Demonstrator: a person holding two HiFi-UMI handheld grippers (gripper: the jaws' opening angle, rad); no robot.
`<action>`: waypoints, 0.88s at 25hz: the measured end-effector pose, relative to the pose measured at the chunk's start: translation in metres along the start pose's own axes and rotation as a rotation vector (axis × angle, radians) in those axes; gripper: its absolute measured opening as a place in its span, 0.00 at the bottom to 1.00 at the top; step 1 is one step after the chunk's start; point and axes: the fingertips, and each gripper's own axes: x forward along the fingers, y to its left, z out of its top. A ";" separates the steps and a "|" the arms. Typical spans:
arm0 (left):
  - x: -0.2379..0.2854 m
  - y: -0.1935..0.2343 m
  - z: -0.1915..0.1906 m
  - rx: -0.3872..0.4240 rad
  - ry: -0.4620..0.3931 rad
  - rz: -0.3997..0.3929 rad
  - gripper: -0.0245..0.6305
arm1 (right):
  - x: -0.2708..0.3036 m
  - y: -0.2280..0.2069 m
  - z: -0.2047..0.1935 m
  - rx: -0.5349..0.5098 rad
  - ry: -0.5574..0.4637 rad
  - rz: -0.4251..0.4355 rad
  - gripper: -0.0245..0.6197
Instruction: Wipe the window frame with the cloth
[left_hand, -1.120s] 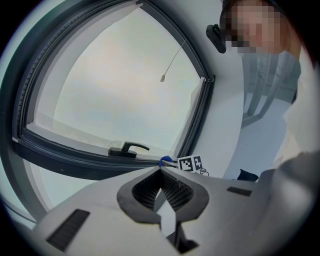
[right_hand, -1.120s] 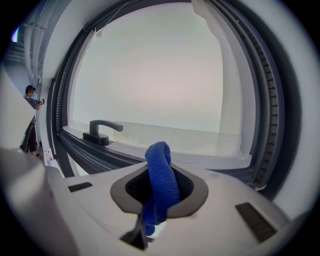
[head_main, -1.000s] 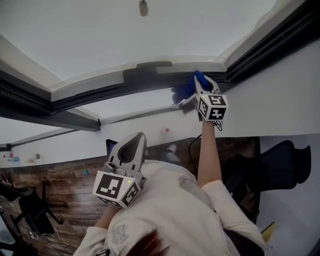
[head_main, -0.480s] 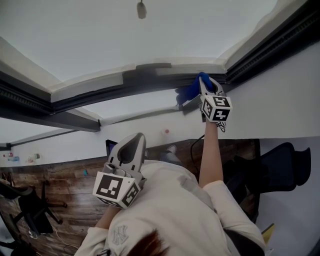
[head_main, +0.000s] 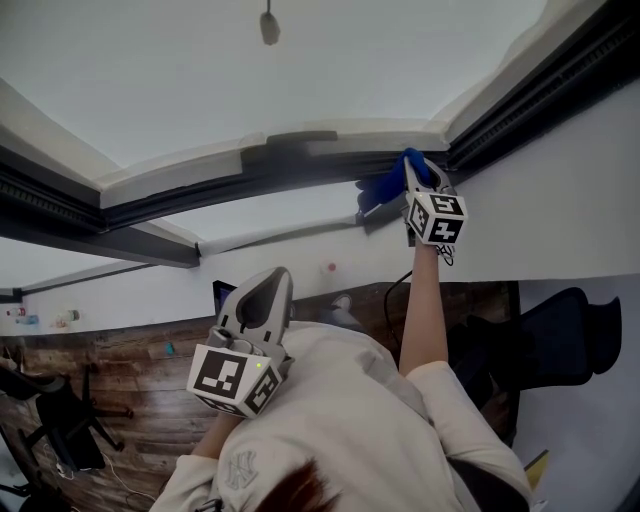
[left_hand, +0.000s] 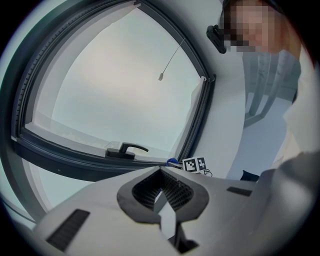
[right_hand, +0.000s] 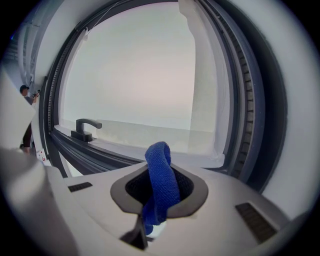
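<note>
Pale daylight pours through the window pane (right_hand: 135, 70) ahead of the jaws.
The glass glares near white, casting no hard shadows; the window frame (right_hand: 250, 110) reads dark against it. Both gripper views bow at the rims and fall to black corners. The cloth (right_hand: 160, 180) between the jaws is sharp.

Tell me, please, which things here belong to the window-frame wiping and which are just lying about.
In the job: blue cloth, clamped by the right gripper; window frame.
Just about: window handle; hanging cord pull; office chair; left gripper, jaws together, empty.
</note>
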 end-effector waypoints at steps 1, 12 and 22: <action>0.000 -0.001 0.000 0.000 0.001 -0.001 0.04 | 0.000 -0.003 0.000 0.002 0.002 -0.005 0.12; 0.006 -0.006 -0.002 0.009 0.004 0.013 0.04 | -0.004 -0.045 -0.006 0.021 0.015 -0.088 0.12; 0.014 -0.013 -0.001 0.015 -0.005 0.031 0.04 | -0.007 -0.075 -0.010 0.033 0.014 -0.129 0.12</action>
